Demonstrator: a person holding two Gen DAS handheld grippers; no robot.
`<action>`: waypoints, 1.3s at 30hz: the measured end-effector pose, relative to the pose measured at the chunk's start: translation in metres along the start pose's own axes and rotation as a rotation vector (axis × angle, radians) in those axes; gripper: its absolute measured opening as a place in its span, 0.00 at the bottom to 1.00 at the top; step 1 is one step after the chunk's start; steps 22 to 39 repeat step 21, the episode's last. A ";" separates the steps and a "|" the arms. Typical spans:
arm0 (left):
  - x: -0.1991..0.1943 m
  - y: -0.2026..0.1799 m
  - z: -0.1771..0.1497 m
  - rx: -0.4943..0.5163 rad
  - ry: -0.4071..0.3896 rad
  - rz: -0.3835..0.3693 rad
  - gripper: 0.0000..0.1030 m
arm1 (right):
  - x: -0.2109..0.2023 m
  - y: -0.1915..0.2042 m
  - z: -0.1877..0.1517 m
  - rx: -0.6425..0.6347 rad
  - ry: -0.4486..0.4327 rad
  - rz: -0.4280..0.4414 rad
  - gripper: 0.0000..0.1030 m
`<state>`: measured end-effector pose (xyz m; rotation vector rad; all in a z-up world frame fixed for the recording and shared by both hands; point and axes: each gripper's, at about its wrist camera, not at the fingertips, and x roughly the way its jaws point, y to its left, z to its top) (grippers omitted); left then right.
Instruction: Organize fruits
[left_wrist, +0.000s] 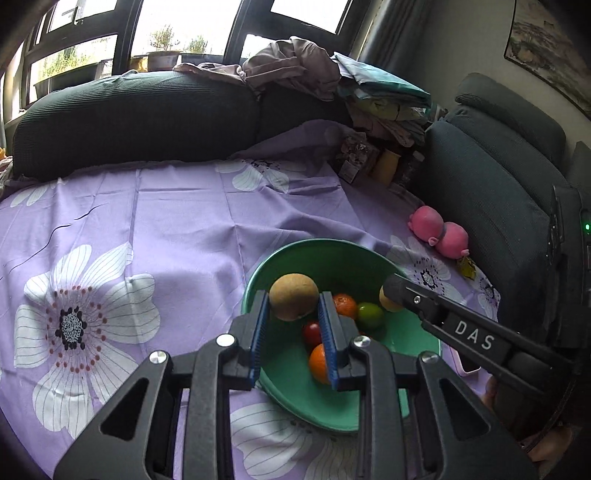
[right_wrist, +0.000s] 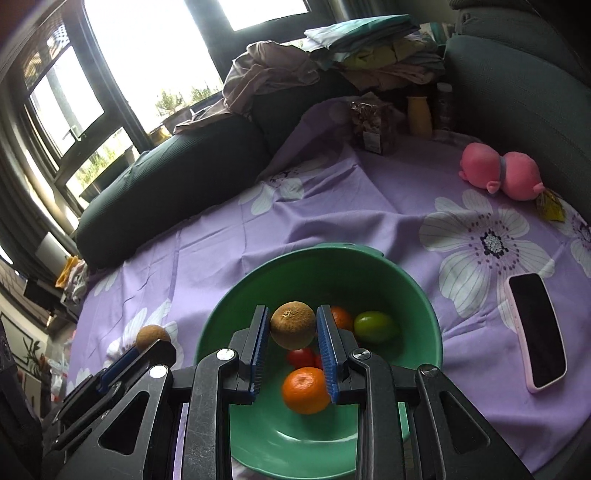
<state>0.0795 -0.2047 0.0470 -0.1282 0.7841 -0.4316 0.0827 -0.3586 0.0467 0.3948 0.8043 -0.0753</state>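
Over the green bowl (right_wrist: 424, 306), both my claws are pinching a brown fruit each: left claw (left_wrist: 293, 306) w/ one (left_wrist: 293, 301), right claw (right_wrist: 291, 325) w/ another (right_wrist: 293, 325). They're looking light, firm, rough-skinned, so I'm gripping across their middles.

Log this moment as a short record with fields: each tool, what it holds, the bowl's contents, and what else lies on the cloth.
left tool: shut on a brown fruit, above the bowl's left side
right tool: shut on another brown fruit, above the bowl
bowl: green, on the purple flowered cloth
in bowl: two orange fruits, a green fruit, small red fruits
also on cloth: phone in a pink case, pink plush toy
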 end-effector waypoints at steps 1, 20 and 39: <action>0.003 -0.002 -0.001 0.000 0.009 0.003 0.26 | 0.002 -0.003 0.000 0.007 0.011 -0.008 0.26; -0.015 -0.001 -0.002 -0.026 -0.037 0.041 0.82 | -0.007 -0.023 0.003 0.052 0.003 -0.064 0.45; -0.016 -0.001 -0.002 -0.028 -0.037 0.048 0.82 | -0.007 -0.023 0.003 0.053 0.001 -0.068 0.46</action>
